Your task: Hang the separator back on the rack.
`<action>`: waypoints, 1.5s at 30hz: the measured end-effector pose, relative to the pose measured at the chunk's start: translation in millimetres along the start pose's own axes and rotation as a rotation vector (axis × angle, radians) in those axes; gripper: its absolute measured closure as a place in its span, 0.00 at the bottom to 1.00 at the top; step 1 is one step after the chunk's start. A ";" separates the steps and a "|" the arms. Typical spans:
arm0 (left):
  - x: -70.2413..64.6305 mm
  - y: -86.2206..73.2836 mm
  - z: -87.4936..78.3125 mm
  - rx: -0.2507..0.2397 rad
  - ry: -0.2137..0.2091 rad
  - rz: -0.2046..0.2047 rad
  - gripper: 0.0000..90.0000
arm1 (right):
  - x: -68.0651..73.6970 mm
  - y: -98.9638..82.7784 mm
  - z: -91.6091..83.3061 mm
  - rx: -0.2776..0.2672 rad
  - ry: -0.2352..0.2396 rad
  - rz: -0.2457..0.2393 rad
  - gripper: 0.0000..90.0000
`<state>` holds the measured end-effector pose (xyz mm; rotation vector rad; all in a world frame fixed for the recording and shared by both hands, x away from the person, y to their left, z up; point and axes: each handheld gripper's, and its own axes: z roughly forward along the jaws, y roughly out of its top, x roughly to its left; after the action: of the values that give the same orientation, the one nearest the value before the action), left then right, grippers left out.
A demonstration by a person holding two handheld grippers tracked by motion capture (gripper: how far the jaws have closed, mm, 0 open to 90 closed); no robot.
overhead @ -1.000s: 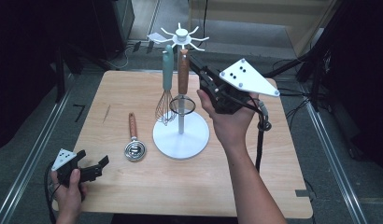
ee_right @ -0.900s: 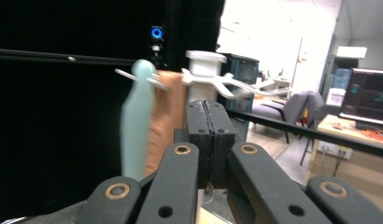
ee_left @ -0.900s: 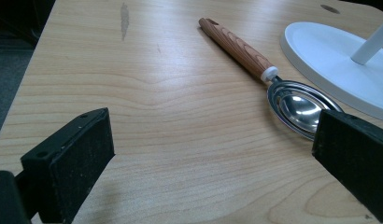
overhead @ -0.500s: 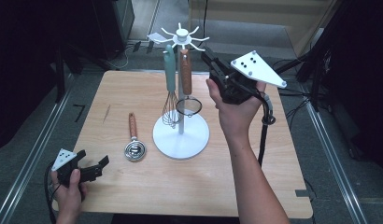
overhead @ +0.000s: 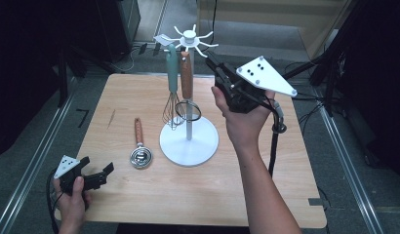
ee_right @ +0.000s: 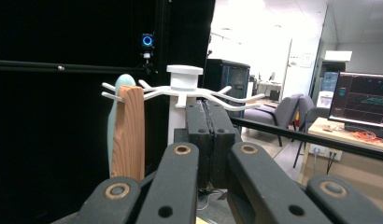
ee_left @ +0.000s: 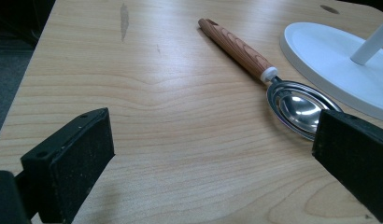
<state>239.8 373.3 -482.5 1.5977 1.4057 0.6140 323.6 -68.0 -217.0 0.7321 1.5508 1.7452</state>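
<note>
The right hand-held gripper (overhead: 218,68), clenched empty, hovers beside the rack (overhead: 189,39); the left hand-held gripper (overhead: 96,170) rests released, likely waiting.

We are lifting the right gripper (overhead: 213,63) away from the wooden handle (overhead: 186,74) on the rack (overhead: 189,36), toward the table's far right edge.

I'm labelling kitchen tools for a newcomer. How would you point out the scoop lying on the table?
Start at the white hanging stand in the middle of the wooden table. Just left of its round base lies the scoop, flat on the wood. Unlike the whisk and wooden-handled utensil hanging above, it has a shiny metal bowl.
</note>
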 end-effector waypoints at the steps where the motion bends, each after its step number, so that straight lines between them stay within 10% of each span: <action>1: 0.0 0.0 0.0 0.000 0.000 0.000 0.00 | 0.7 0.2 -0.3 -0.001 -0.001 0.001 1.00; 31: 0.6 0.1 0.3 -0.002 -0.007 -0.011 0.00 | -19.6 -56.6 -34.8 0.102 -0.104 0.000 0.96; 45: -1.2 2.1 0.2 0.010 0.029 -0.001 0.08 | -24.3 -99.2 -65.1 0.178 -0.138 0.008 0.60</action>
<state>240.7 372.2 -480.6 1.6018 1.4331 0.6319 299.5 -121.1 -323.2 0.9272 1.6228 1.5413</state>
